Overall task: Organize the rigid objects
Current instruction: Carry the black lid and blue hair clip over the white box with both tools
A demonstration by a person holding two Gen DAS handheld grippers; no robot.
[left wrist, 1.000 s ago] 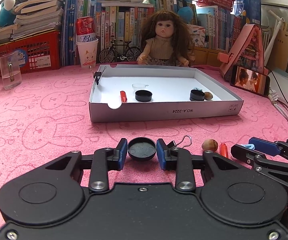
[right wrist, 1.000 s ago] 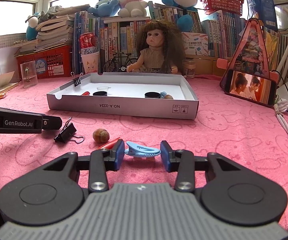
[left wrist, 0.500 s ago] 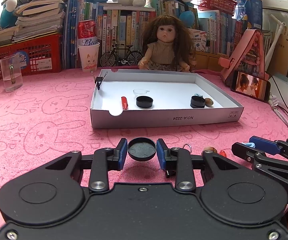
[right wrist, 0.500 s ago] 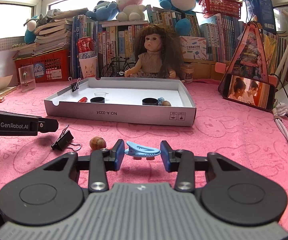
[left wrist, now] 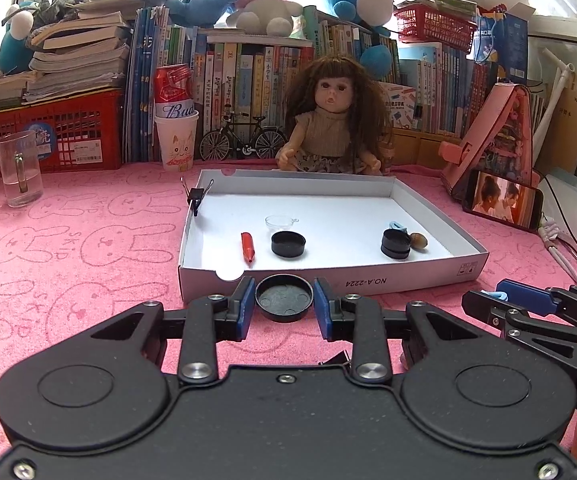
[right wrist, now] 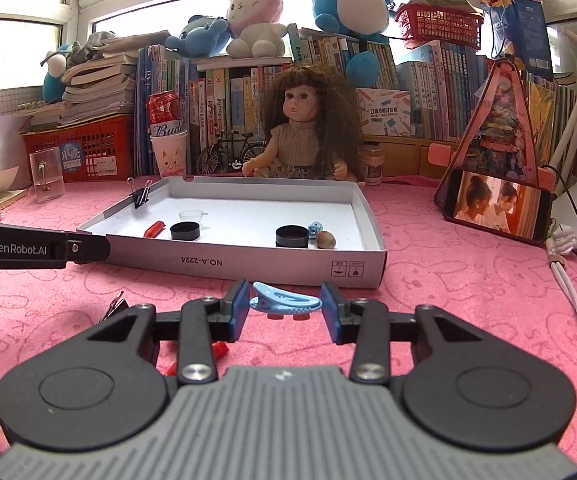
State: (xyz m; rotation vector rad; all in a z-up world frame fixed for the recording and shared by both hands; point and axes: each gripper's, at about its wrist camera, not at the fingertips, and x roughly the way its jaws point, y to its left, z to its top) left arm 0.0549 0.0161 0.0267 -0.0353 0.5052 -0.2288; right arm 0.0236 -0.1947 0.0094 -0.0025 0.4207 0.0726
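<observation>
Got a black round cap (left wrist: 284, 298) pinched across its width in my left gripper (left wrist: 284, 306), held just in front of the near wall of the white cardboard tray (left wrist: 328, 278). It looks like light, stiff plastic with a smooth rim, so I'd guess it could squirt out if I squeeze off-centre; across the middle is the right hold. The jaws are closed down to the cap's width, pads touching both sides.

My right gripper (right wrist: 286, 306) has a blue plastic clip (right wrist: 284, 301) held lengthwise, jaws clamped on its two ends. It's a thin, light thing and probably twists easily in that grip.

Further out, inside the tray: a red crayon (left wrist: 247, 246), another black cap (left wrist: 288, 243), a clear little lid (left wrist: 280, 222), stacked black caps (left wrist: 396, 243) touching a nut (left wrist: 419, 241), and a binder clip (left wrist: 197, 197) on the left wall.
</observation>
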